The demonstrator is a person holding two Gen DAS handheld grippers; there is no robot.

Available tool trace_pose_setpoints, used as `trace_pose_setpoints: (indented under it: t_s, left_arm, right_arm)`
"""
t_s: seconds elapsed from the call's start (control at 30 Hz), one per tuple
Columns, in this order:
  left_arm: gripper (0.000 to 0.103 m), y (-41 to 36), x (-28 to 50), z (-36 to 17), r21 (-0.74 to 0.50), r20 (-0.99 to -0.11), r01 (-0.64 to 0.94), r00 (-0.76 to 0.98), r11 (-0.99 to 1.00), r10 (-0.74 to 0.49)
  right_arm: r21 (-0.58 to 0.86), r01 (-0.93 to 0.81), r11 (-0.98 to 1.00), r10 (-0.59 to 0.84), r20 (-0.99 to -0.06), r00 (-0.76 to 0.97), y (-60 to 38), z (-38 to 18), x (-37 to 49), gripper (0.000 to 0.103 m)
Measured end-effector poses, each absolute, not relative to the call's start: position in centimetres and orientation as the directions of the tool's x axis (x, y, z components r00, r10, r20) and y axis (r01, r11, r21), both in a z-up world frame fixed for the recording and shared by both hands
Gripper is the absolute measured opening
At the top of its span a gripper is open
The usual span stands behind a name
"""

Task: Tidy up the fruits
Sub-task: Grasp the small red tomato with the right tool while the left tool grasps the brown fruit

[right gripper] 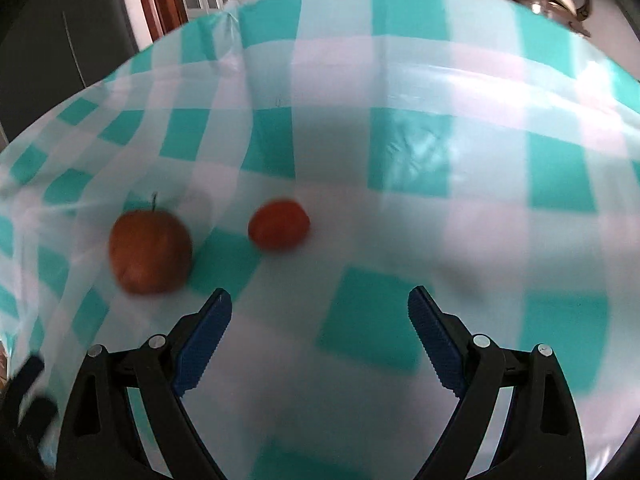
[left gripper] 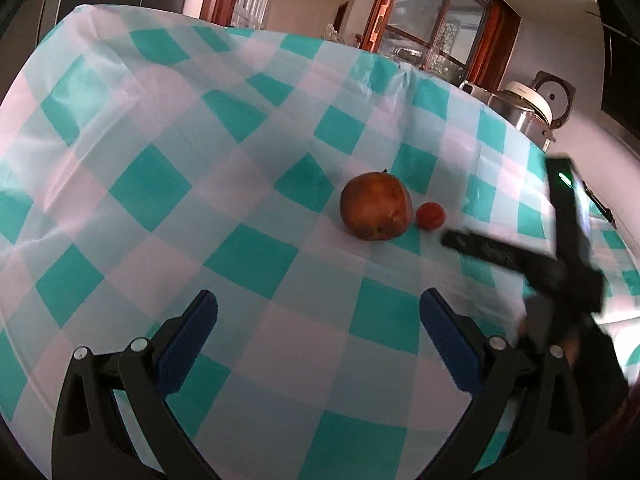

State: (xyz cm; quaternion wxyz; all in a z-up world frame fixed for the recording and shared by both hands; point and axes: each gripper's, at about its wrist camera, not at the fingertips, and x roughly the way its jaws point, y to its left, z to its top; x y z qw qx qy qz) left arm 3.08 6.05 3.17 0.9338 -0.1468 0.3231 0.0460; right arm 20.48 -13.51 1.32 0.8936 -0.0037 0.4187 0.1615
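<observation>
A brownish-red apple point(left gripper: 376, 211) with a dark stem lies on the teal-and-white checked tablecloth point(left gripper: 180, 128), with a small red tomato point(left gripper: 431, 215) close beside it on its right. My left gripper point(left gripper: 318, 322) is open and empty, nearer than both fruits. In the right wrist view the apple point(right gripper: 150, 251) is at the left and the tomato point(right gripper: 279, 229) near the middle, both blurred. My right gripper point(right gripper: 320, 312) is open and empty, just short of the tomato. It also shows in the left wrist view as a blurred black shape point(left gripper: 516, 254) right of the tomato.
A rice cooker point(left gripper: 534, 106) stands beyond the table's far right edge. A wooden-framed glass cabinet point(left gripper: 424, 20) is behind the table. The tablecloth point(right gripper: 440, 160) is wrinkled with raised folds.
</observation>
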Motion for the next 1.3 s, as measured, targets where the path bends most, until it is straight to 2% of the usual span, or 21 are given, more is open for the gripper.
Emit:
trace_pose_setpoints:
  t_s: [0.2,0.3,0.33,0.37,0.7,0.9,1.13,1.17,1.2,1.27,1.3]
  left_arm:
    - [0.101,6.3,2.9,3.1,-0.266,-0.608,-0.185,0.794,0.946,-0.016]
    - [0.101,6.4,3.0,3.0,-0.268,-0.610,-0.186,0.792,0.945,-0.017]
    - [0.101,6.4,3.0,3.0,-0.270,-0.611,-0.188,0.792,0.944,-0.017]
    - [0.101,6.4,3.1,3.0,-0.272,-0.611,-0.190,0.791,0.943,-0.017]
    - [0.101,6.1,5.2,2.4,-0.288,-0.664,-0.148,0.743,0.946,-0.086]
    - [0.101,4.5,10.2,2.3,-0.275,-0.679,-0.149,0.729,0.950,-0.083]
    - [0.101,1.4,17.4,1.5,-0.190,-0.753,-0.171,0.657,0.967,-0.032]
    - [0.100,1.2,18.2,1.3,-0.180,-0.763,-0.178,0.646,0.967,-0.023]
    - [0.083,1.1,18.8,1.2,-0.177,-0.769,-0.181,0.639,0.967,-0.021]
    - [0.066,1.1,18.5,1.4,-0.147,-0.757,-0.212,0.653,0.966,0.029]
    - [0.065,1.3,18.3,1.4,-0.175,-0.752,-0.186,0.659,0.967,-0.010]
  right_arm:
    - [0.055,-0.338,0.940,0.252,-0.778,0.576,-10.5,1.0,23.7,0.080]
    - [0.032,-0.354,0.935,0.242,-0.785,0.570,-10.1,0.7,23.8,0.061]
    - [0.034,-0.360,0.933,0.249,-0.780,0.573,-10.3,0.8,23.5,0.048]
    - [0.053,-0.365,0.930,0.271,-0.769,0.579,-10.7,0.9,23.1,0.040]
    - [0.384,-0.202,0.901,0.414,-0.620,0.666,-20.4,1.6,16.7,0.040]
    - [0.449,-0.128,0.884,0.397,-0.576,0.715,-22.2,1.7,16.6,0.040]
    - [0.461,-0.139,0.876,0.410,-0.561,0.719,-21.7,1.9,16.2,0.040]
    - [0.463,-0.142,0.875,0.414,-0.561,0.717,-21.7,1.9,16.2,0.040]
    - [0.465,-0.145,0.874,0.417,-0.560,0.716,-21.7,1.9,16.3,0.040]
    - [0.471,-0.149,0.870,0.424,-0.557,0.714,-21.7,1.9,16.3,0.040]
    - [0.472,-0.150,0.869,0.425,-0.557,0.714,-21.8,1.9,16.2,0.040]
